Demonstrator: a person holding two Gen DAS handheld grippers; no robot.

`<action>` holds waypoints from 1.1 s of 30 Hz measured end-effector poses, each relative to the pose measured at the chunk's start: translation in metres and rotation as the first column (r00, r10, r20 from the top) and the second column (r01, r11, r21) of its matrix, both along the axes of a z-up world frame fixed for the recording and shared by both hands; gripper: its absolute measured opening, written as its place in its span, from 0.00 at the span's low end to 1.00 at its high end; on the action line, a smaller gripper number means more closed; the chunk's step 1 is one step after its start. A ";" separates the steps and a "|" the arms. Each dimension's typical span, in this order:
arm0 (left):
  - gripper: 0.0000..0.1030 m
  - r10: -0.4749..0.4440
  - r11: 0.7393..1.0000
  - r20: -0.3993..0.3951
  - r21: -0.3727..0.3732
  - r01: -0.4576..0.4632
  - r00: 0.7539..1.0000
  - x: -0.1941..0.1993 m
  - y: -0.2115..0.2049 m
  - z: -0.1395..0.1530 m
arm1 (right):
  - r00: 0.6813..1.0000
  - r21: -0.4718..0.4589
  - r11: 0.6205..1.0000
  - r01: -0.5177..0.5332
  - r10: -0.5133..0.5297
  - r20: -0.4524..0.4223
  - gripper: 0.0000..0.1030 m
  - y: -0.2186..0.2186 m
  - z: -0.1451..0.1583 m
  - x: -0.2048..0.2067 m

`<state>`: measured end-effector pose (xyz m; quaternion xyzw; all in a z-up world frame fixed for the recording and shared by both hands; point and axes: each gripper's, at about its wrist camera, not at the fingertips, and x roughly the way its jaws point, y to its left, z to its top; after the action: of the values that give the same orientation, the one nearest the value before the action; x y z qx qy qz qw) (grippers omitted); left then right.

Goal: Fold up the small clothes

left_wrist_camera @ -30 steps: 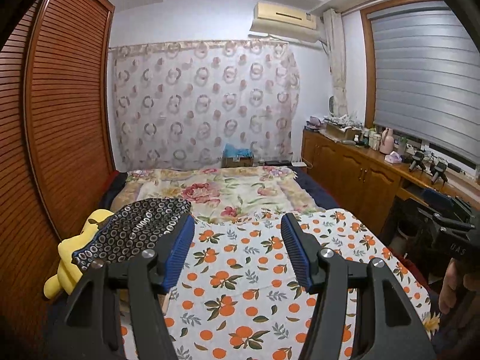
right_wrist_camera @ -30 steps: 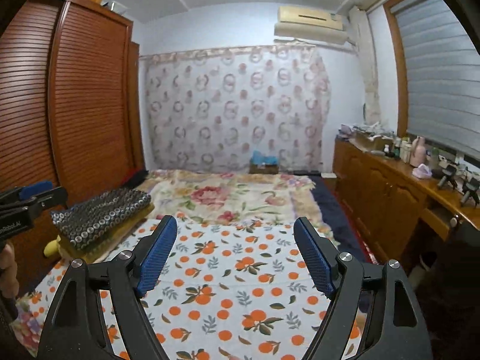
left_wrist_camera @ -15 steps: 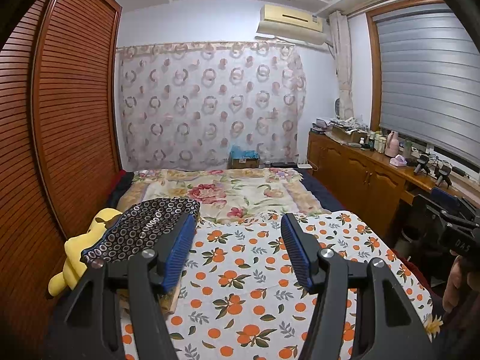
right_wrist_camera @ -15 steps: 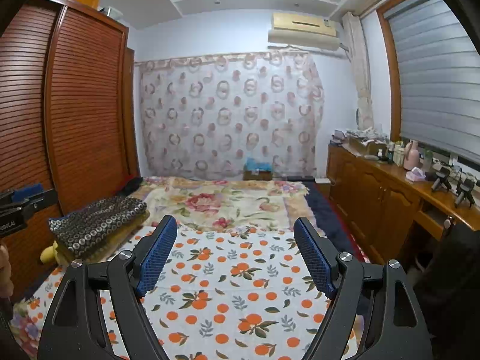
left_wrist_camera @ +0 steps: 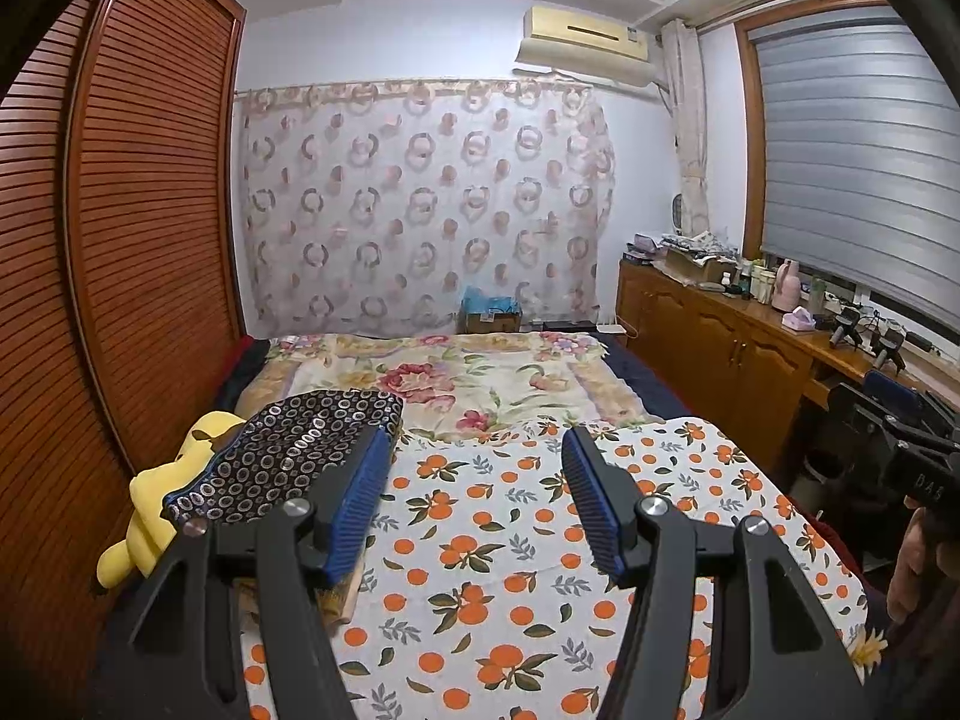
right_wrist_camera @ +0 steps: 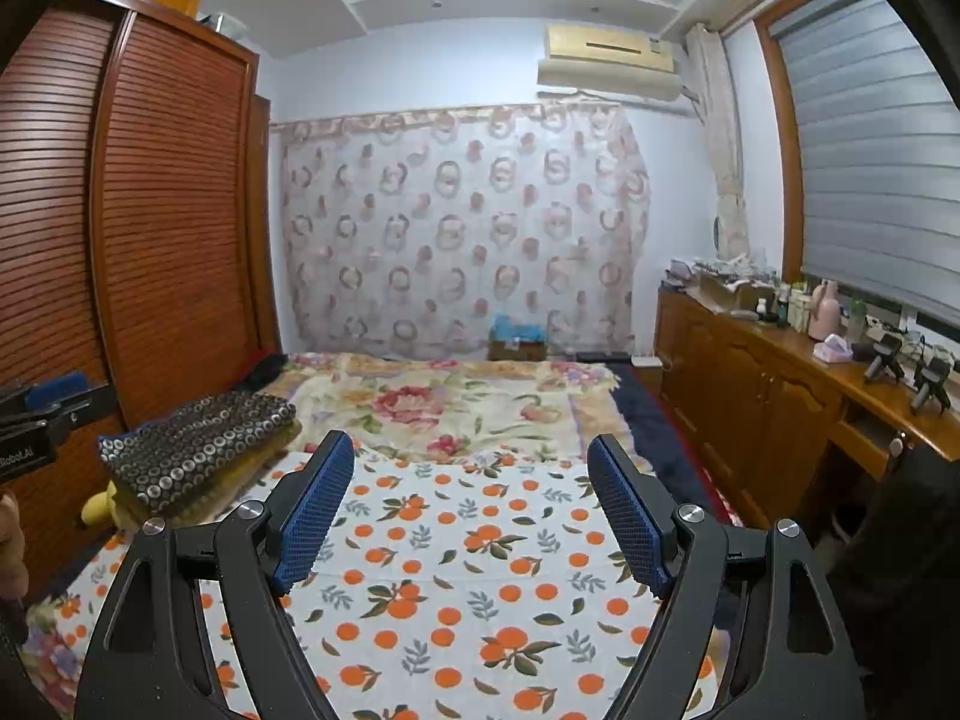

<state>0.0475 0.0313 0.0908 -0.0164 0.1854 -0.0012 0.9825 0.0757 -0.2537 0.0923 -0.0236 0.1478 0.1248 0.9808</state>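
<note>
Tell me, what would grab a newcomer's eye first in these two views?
Probably the orange-print sheet spread across the near end of the bed, bright under both open grippers, left gripper and right gripper, neither holding anything. Next, the dark ring-patterned folded cloth stacked at the bed's left edge by the slatted wardrobe, with a yellow plush toy poking out beside it.

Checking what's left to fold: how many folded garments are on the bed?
1: a dark ring-patterned folded garment at the bed's left edge, atop a yellowish layer beside a yellow plush toy. More may be hidden.
</note>
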 end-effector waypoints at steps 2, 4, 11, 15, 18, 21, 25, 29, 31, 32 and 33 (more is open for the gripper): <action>0.58 0.000 1.000 0.000 -0.001 0.000 1.000 0.000 0.000 0.000 | 1.000 0.000 1.000 -0.001 0.001 -0.002 0.80 0.000 0.000 0.000; 0.58 -0.001 1.000 0.000 -0.002 0.001 1.000 0.000 0.000 0.000 | 1.000 -0.001 1.000 0.000 0.000 -0.001 0.80 0.000 0.000 0.000; 0.58 -0.002 1.000 -0.003 0.002 0.002 1.000 0.000 0.004 -0.003 | 1.000 0.000 1.000 0.000 0.000 -0.002 0.80 0.000 0.000 0.000; 0.58 -0.002 1.000 -0.002 0.000 0.002 1.000 0.000 0.003 -0.003 | 1.000 -0.001 1.000 -0.001 0.001 -0.001 0.80 0.000 0.000 0.000; 0.58 -0.001 1.000 -0.002 0.001 0.001 1.000 0.000 0.002 -0.002 | 1.000 0.000 1.000 0.001 -0.001 0.001 0.80 0.000 0.000 0.000; 0.58 -0.002 1.000 -0.002 0.000 0.002 1.000 0.000 0.002 -0.002 | 1.000 -0.001 1.000 0.001 -0.001 0.001 0.80 0.000 0.000 0.000; 0.58 -0.002 1.000 -0.002 0.000 0.002 1.000 0.000 0.002 -0.002 | 1.000 -0.001 1.000 0.000 0.000 0.000 0.80 0.000 -0.001 0.000; 0.58 -0.002 1.000 -0.002 0.002 0.002 1.000 0.000 0.002 -0.002 | 1.000 -0.001 1.000 0.001 -0.001 0.000 0.80 0.000 -0.001 0.000; 0.58 -0.002 1.000 -0.002 0.002 0.002 1.000 0.000 0.002 -0.002 | 1.000 0.000 1.000 0.001 -0.001 0.000 0.80 0.000 -0.001 0.000; 0.58 -0.002 1.000 -0.002 0.001 0.002 1.000 0.000 0.002 -0.002 | 1.000 0.000 1.000 0.000 0.000 0.000 0.80 0.000 -0.001 0.000; 0.58 -0.002 1.000 -0.002 0.001 0.002 1.000 0.000 0.002 -0.002 | 1.000 -0.001 1.000 0.001 -0.001 0.001 0.80 0.000 -0.001 0.000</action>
<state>0.0478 0.0331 0.0888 -0.0158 0.1864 -0.0022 0.9824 0.0754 -0.2537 0.0914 -0.0239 0.1476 0.1244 0.9809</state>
